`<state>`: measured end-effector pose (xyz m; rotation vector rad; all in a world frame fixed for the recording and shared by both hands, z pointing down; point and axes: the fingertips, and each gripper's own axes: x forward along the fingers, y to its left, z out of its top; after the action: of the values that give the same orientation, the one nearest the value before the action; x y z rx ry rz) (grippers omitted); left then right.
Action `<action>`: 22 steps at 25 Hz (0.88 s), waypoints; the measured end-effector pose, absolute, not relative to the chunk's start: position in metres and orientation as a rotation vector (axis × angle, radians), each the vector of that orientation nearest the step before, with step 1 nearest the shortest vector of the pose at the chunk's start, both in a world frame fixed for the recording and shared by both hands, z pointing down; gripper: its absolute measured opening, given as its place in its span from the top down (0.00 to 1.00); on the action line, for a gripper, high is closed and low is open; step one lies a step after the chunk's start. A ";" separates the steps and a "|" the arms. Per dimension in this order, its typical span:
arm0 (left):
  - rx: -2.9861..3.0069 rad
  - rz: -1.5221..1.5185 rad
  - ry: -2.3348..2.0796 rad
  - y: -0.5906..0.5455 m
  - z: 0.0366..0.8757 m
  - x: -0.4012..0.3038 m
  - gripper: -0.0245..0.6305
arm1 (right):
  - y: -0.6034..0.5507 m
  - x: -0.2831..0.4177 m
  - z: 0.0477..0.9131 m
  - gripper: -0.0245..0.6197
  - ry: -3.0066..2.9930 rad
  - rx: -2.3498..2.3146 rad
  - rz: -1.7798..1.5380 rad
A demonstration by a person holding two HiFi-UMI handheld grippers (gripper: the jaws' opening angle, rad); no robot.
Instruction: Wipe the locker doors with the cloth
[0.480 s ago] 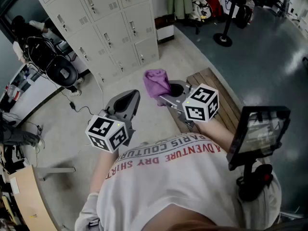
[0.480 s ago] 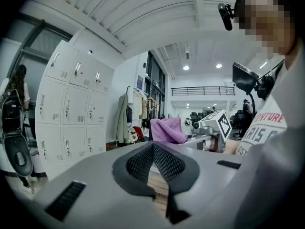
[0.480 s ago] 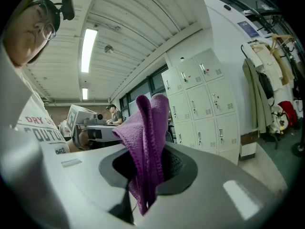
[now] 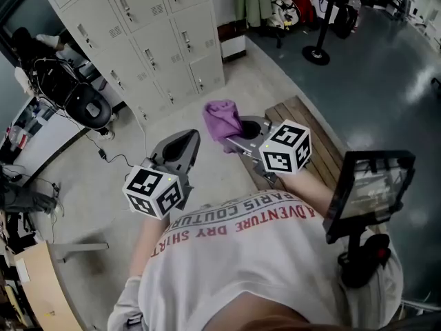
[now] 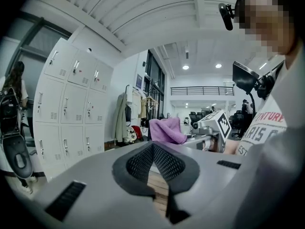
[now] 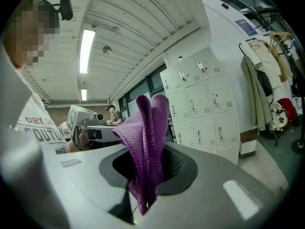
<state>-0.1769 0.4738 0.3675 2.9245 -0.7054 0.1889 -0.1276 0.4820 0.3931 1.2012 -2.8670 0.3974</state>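
I see the purple cloth (image 6: 145, 137) is soft and fuzzy. The locker doors (image 4: 148, 43) look like smooth painted metal. The bench (image 4: 324, 140) is bare wood, and the dark floor (image 4: 386, 74) looks shiny

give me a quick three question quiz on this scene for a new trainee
1. What is between the jaws of the right gripper?
A) a purple cloth
B) a sponge
C) nothing

2. True or false: the left gripper also grips a cloth.

3. Is the purple cloth touching the locker doors yet?

Key:
1. A
2. False. Its jaws are together with nothing between them.
3. No. The cloth is held in the air, apart from the doors.
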 end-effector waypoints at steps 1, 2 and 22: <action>2.924 0.188 -0.703 0.474 0.368 -0.176 0.96 | 0.482 -0.127 0.393 0.84 -2.870 1.203 0.405; 2.924 0.188 -0.701 0.474 0.368 -0.176 0.96 | 0.482 -0.127 0.393 0.84 -2.875 1.203 0.415; 2.892 0.206 -0.666 0.445 0.367 -0.137 0.96 | 0.458 -0.086 0.386 0.84 -2.916 1.265 0.488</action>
<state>-0.1369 0.4447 0.3674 2.8922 -0.6657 0.2056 -0.0855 0.4582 0.3860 1.2651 -2.9160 0.4879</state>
